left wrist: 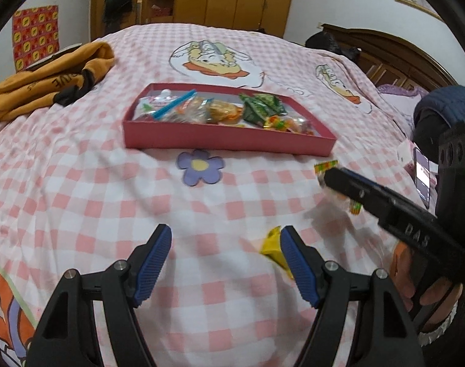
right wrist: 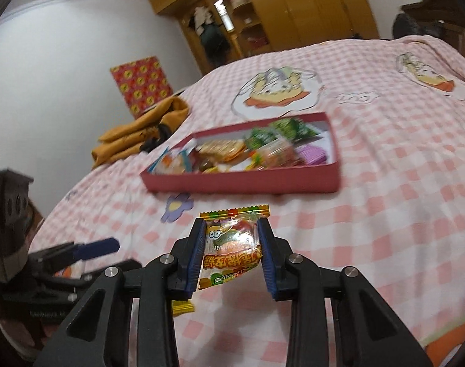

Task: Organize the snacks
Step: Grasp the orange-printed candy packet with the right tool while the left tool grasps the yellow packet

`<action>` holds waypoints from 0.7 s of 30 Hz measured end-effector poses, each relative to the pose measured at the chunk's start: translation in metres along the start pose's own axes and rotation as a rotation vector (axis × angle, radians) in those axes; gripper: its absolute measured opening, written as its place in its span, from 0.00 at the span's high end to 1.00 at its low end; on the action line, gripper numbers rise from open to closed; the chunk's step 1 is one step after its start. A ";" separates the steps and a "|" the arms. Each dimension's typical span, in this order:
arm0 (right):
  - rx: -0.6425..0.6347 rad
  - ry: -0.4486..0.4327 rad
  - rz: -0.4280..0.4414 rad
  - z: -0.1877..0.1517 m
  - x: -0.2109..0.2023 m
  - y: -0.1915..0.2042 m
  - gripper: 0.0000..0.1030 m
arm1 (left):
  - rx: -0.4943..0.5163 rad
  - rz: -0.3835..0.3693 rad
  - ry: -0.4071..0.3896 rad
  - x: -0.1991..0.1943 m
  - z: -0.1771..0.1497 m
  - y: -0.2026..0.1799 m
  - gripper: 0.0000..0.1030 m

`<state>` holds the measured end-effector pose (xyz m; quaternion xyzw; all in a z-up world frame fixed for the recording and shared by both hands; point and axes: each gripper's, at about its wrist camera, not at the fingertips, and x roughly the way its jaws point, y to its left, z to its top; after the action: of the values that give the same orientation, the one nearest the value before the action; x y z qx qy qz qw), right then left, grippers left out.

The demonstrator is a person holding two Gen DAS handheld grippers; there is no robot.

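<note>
— Pink-checked bedding (left wrist: 79,189) is your working surface, with the red box (left wrist: 226,142) sitting in the middle of it, already partly filled with wrapped snacks. What are you carrying?

— Your right gripper (right wrist: 230,250) has its blue pads pressed against both sides of a clear candy packet (right wrist: 232,244), held above the bedspread on the near side of the box.

— How should I finish the move?

— Carry it forward over the near wall, aim for a bare patch of the box floor, and only loosen your grip once the packet is low inside. It looks crinkly and light, so a high drop could skid it back out.

— Describe the packet.

— Transparent film, with a zigzag-cut top strip in yellow, green and orange, a cartoon face with big eyes, and red lettering across the lower half.

— And my other hand?

— Your left gripper (left wrist: 226,263) has its fingers spread wide and grips nothing; a small yellow packet (left wrist: 273,246) lies on the cover just beside its right pad, likely your next pick.
</note>
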<state>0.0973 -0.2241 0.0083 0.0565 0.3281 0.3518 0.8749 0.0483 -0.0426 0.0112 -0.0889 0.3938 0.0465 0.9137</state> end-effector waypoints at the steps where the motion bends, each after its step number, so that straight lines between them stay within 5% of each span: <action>1: 0.014 -0.005 -0.001 0.000 -0.002 -0.003 0.67 | 0.012 0.002 -0.005 0.000 0.000 -0.003 0.25; 13: 0.039 0.040 -0.074 -0.011 0.004 -0.019 0.67 | 0.056 -0.100 0.025 0.017 -0.011 -0.035 0.27; 17: 0.026 0.038 -0.080 -0.012 0.003 -0.016 0.67 | 0.083 -0.061 0.046 0.028 -0.018 -0.042 0.60; 21: 0.024 0.043 -0.083 -0.012 0.003 -0.015 0.67 | 0.055 -0.086 0.029 0.024 -0.016 -0.036 0.74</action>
<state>0.1005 -0.2349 -0.0081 0.0460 0.3532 0.3124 0.8806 0.0589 -0.0804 -0.0131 -0.0814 0.4039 -0.0050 0.9111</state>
